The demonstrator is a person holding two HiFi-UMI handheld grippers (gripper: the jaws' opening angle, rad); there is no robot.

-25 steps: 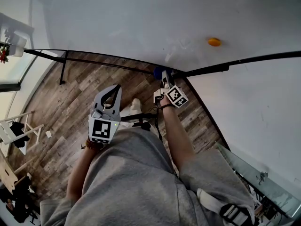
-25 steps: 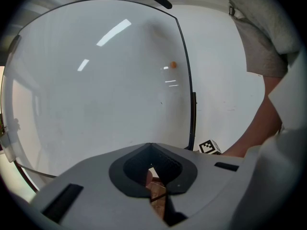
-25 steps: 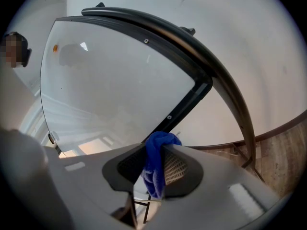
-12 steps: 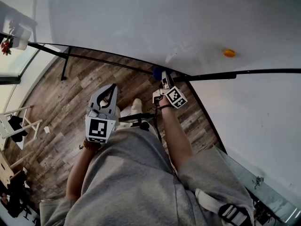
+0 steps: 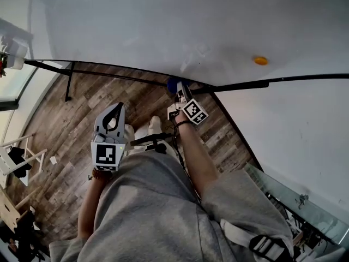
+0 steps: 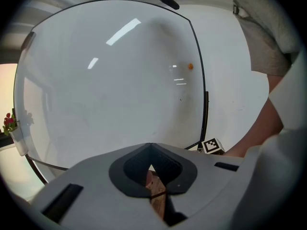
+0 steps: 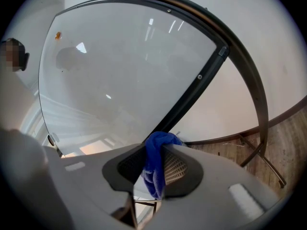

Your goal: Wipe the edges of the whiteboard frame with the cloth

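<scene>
I can read no words, numbers or brand names anywhere. The only printed signs are black-and-white square patterns, not letters: the left marker (image 5: pixel 105 156) on the cube behind the jaws of my left gripper (image 5: pixel 116 107), and the right marker (image 5: pixel 194 111) behind the jaws of my right gripper (image 5: pixel 177 87). The whiteboard (image 5: pixel 163 26) ahead of both jaws seems unwritten, though glare may hide faint marks. The cloth (image 7: pixel 156 162) between my right jaws shows no tag.
</scene>
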